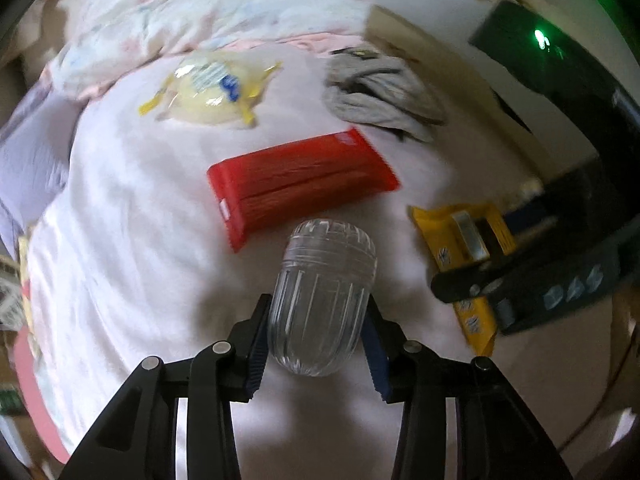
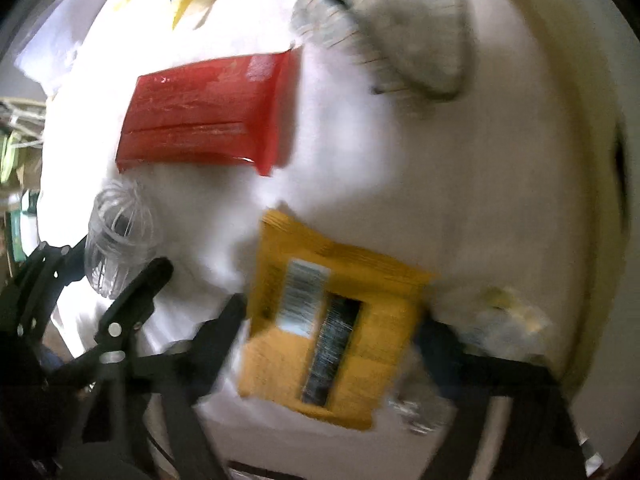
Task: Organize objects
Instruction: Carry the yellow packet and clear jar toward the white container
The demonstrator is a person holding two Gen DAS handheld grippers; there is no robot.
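My left gripper (image 1: pixel 316 344) is shut on a clear ribbed plastic jar (image 1: pixel 324 296), held just above the pink sheet; the jar also shows in the right wrist view (image 2: pixel 116 240). My right gripper (image 2: pixel 332 320) is shut on a yellow packet (image 2: pixel 332 320) with a barcode label; the packet also shows in the left wrist view (image 1: pixel 464 248). A red flat packet (image 1: pixel 300 176) lies beyond the jar and shows in the right wrist view (image 2: pixel 208 120) too. A pale yellow snack bag (image 1: pixel 208 92) lies farther back.
A crumpled grey cloth (image 1: pixel 384 92) lies at the back right, also in the right wrist view (image 2: pixel 404 28). A patterned white quilt (image 1: pixel 208 4) is bunched at the back. The bed edge (image 2: pixel 560 128) runs along the right.
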